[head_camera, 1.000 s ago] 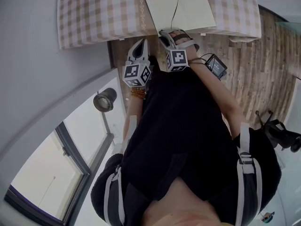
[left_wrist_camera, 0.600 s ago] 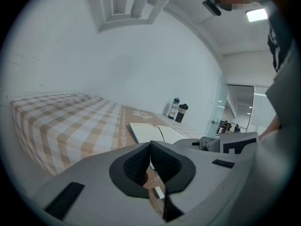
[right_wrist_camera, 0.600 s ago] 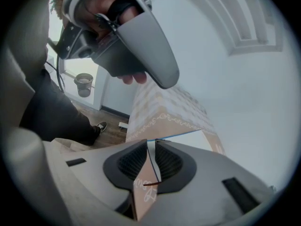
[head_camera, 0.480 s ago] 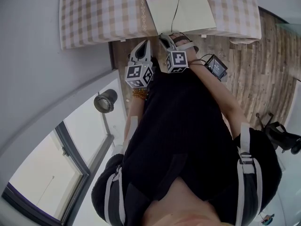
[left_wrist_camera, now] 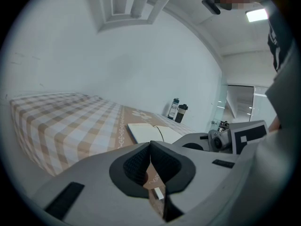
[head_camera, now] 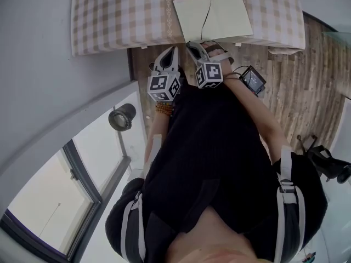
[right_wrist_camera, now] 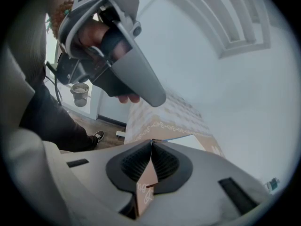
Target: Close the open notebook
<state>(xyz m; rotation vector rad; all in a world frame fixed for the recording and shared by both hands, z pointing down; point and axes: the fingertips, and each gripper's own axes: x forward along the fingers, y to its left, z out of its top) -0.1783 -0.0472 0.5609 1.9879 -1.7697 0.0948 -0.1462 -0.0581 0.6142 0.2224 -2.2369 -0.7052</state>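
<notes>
While the open notebook [head_camera: 213, 14] lies flat at the near edge of the checked tabletop [head_camera: 120, 15], the right gripper [head_camera: 192, 43] has just been closing and now appears to pinch the notebook's near edge. The left gripper [head_camera: 173, 50] hangs beside it, jaws together, holding nothing. Expect light, floppy pages; grip cover and pages together, away from the spine.

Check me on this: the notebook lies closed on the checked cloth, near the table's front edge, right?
Not quite. The notebook lies open, both pages spread, as the head view shows. It does lie on the checked cloth, near the table's front edge.
</notes>
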